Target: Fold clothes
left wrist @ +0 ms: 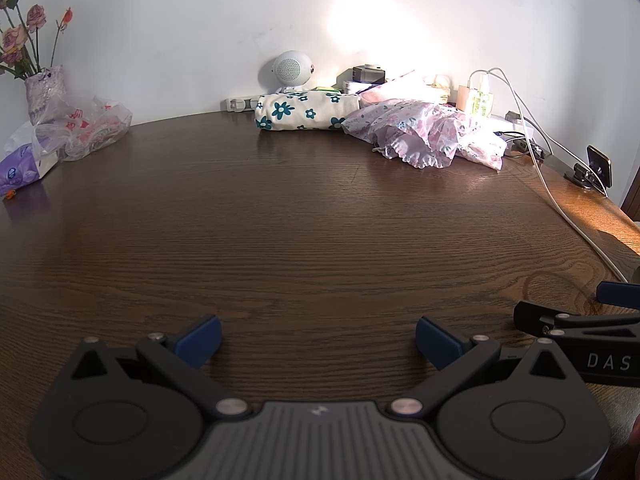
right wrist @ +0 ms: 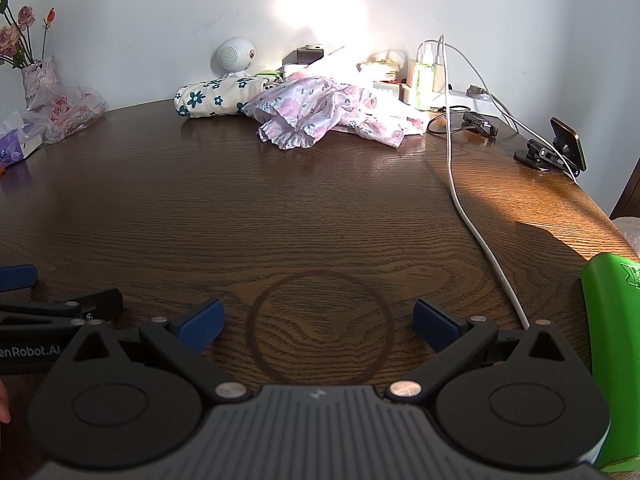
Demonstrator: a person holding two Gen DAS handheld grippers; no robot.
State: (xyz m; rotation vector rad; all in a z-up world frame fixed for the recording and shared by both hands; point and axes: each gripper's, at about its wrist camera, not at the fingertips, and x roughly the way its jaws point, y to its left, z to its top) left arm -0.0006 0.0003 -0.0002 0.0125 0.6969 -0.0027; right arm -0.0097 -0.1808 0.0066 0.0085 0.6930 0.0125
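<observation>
Start of fold, nothing gripped. Left gripper (left wrist: 318, 340) and right gripper (right wrist: 318, 326) low over table (right wrist: 280, 208), jaws wide apart, empty. Crumpled pink floral garment (right wrist: 320, 114) far ahead of jaws, beside folded teal-flower cloth (right wrist: 216, 98). Next, likely: reach forward, pinch hem, drag nearer, spread flat.

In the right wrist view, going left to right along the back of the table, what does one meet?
Vase of dried roses → plastic bag → cream garment with teal flowers → crumpled pink floral garment → green spray bottle → phone on a stand.
</observation>
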